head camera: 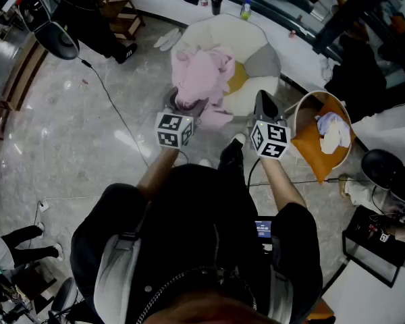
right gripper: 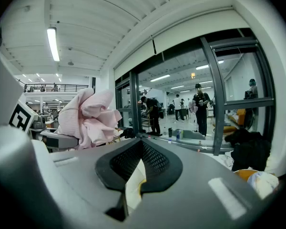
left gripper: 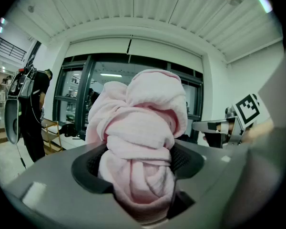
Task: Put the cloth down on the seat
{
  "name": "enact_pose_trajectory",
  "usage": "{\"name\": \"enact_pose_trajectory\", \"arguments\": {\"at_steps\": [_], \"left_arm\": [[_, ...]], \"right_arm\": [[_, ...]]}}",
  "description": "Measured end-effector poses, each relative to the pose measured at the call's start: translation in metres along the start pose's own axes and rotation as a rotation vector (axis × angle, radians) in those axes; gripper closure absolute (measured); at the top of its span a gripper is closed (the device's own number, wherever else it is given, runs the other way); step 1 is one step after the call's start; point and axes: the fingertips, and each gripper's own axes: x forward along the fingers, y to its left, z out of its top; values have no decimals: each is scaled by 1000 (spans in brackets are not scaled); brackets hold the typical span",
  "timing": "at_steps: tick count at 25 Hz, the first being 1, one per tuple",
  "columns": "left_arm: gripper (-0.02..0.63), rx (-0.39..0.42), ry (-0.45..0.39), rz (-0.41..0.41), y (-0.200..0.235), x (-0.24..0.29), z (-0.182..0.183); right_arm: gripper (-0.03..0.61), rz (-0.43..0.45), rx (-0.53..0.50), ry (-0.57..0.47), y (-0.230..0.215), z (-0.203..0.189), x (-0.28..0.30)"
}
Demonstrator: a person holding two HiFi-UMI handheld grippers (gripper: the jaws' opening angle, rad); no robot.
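While the left gripper (left gripper: 138, 178) is clamped on the pink cloth (left gripper: 139, 128), the carrying step looks nearly done and the putting-down step has not yet begun. In the head view the cloth (head camera: 202, 79) hangs as a bundle over the front left part of the round cream seat (head camera: 253, 36). Whether its lowest folds already touch the cushion cannot be told from above. The left gripper (head camera: 181, 105) reaches in from the near side of the seat.

The right gripper (right gripper: 138, 175) has its jaws together with nothing between them. In the head view it (head camera: 263, 101) points at the near right edge of the seat, just beside the cloth but not touching it.

The next move probably calls for lowering the bundle until the seat bears its weight, then parting the left jaws and drawing them back toward the person. The folds are packed deep between the pads, so the fabric may cling and drag along with the gripper. The free right gripper could pin it down if that happens.

The cloth is a soft, pale pink piece with a fine woven texture. It is twisted and knotted on itself into thick rolls, with a looser flap spreading above the grip, as the right gripper view (right gripper: 86, 116) also shows.
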Motion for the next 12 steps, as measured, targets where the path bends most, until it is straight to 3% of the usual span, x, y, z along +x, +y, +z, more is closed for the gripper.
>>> {"name": "enact_pose_trajectory", "arguments": {"at_steps": [12], "left_arm": [[279, 5, -19, 14, 2, -6, 2]], "right_arm": [[575, 48, 41, -48, 7, 2, -9]]}}
